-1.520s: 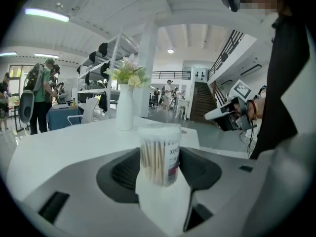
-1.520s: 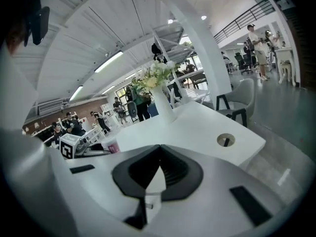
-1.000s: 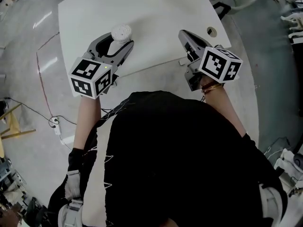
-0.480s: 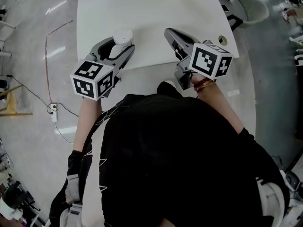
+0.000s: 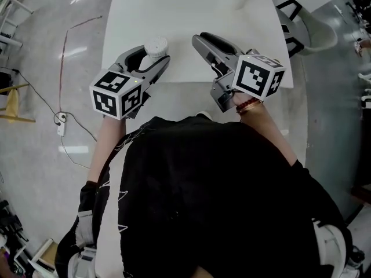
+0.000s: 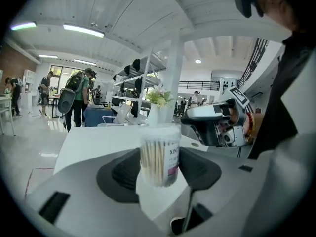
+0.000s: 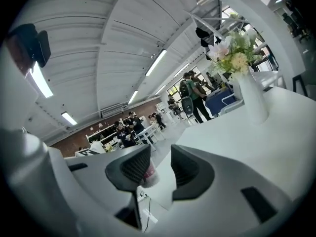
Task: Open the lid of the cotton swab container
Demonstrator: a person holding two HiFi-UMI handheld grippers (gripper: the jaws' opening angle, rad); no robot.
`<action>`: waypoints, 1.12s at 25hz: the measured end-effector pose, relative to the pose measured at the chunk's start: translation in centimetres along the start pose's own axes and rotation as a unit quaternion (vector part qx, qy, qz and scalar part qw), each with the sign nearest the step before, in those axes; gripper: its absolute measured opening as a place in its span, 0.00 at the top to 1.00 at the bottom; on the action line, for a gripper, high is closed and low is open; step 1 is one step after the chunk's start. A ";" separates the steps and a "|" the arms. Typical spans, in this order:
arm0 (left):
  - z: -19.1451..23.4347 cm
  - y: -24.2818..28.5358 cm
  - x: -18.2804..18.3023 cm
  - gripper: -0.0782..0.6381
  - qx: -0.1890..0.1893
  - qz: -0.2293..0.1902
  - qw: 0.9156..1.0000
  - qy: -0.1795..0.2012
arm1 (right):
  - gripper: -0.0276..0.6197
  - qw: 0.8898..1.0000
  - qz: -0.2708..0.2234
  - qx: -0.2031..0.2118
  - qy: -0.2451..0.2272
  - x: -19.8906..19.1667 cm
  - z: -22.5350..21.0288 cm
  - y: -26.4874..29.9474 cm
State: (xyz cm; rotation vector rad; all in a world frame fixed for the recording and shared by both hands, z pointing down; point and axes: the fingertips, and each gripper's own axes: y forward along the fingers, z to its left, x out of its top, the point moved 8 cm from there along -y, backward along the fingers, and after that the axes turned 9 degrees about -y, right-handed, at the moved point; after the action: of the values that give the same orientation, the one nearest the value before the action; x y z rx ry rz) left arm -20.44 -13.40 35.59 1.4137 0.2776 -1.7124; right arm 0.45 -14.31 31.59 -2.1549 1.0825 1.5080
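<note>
1. We start with the cotton swab container. It stands upright, and its white lid is closed on top. Through the clear wall we see the packed swabs and a label with a pink band.
2. The left gripper pinches the cotton swab container, one dark pad pressed against each side of it. We cannot tell whether the base rests on the surface or hangs just above it.
3. The white desk lies under the cotton swab container, and its near edge runs just beside it.
4. The right gripper hangs to the right of the cotton swab container, clear of it, with its tips turned towards it. Its jaws have just been opening, and now stand a little apart with nothing between the pads.
5. Beyond the cotton swab container, further back on the desk, stands a white vase with flowers.
6. On the near side of the cotton swab container we see the person's black top.
7. Left of the cotton swab container, past the desk's side edge, a cable trails over the grey floor.
</note>
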 end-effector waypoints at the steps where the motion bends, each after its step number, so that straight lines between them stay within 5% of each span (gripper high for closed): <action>1: -0.2 0.1 0.0 0.54 0.002 0.000 1.000 -0.002 | 0.75 1.000 0.000 0.010 -0.002 0.3 0.2 0.1; 14: -2.9 3.7 3.5 0.54 0.024 0.015 0.999 0.016 | 0.56 0.994 0.010 0.094 -0.056 4.7 -0.7 0.9; 28: -5.1 7.0 4.1 0.54 0.021 0.030 0.999 0.020 | 0.43 0.984 0.055 0.136 -0.103 4.7 -1.5 2.1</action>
State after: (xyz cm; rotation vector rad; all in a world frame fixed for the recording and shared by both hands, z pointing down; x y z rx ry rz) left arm -11.70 -16.20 32.73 1.4745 0.2200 -1.6516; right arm 0.73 -18.61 28.32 -1.7425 1.2678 1.4916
